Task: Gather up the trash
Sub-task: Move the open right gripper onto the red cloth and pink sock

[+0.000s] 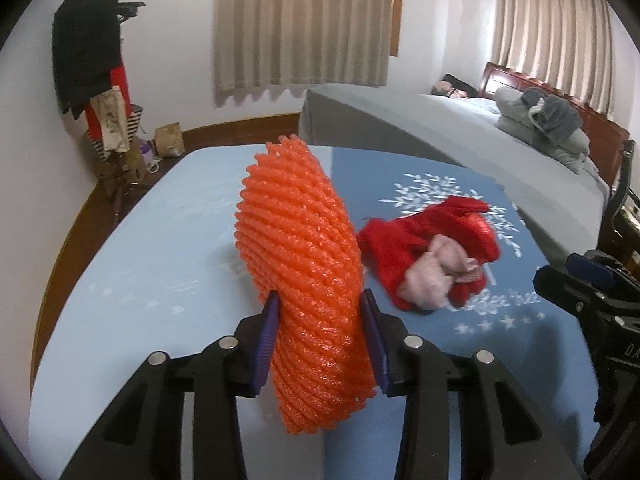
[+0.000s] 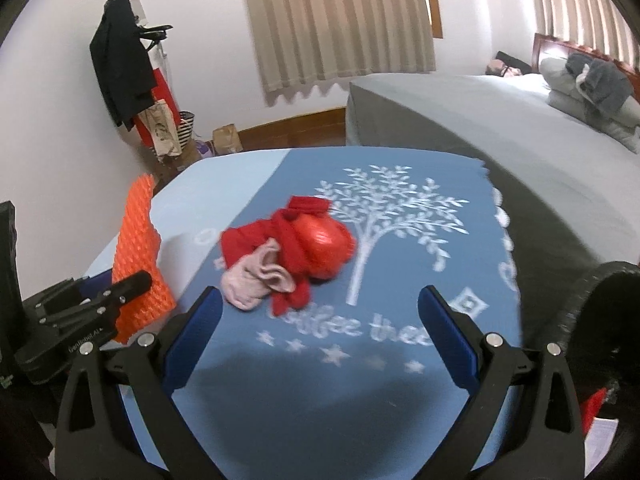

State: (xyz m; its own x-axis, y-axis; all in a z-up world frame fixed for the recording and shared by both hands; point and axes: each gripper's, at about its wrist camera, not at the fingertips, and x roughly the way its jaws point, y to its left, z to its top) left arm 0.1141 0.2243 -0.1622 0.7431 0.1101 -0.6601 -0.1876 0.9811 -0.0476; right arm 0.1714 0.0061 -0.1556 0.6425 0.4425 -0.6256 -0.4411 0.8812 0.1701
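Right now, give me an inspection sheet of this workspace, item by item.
Surface: table under a blue cloth with a white tree print.
Job's things: orange foam net held up off the cloth; red mesh bundle with a pink wad lying on the cloth, near the tree print.
Clutter: nothing seen beyond those pieces.
Grippers: left gripper jaws pressed on the orange foam net; right gripper jaws wide, nothing between them, short of the bundle.
Cables: nothing seen.
Surroundings: bed behind the table, closed curtains, coat rack with clothes and bags in the corner, black bin at the right edge.
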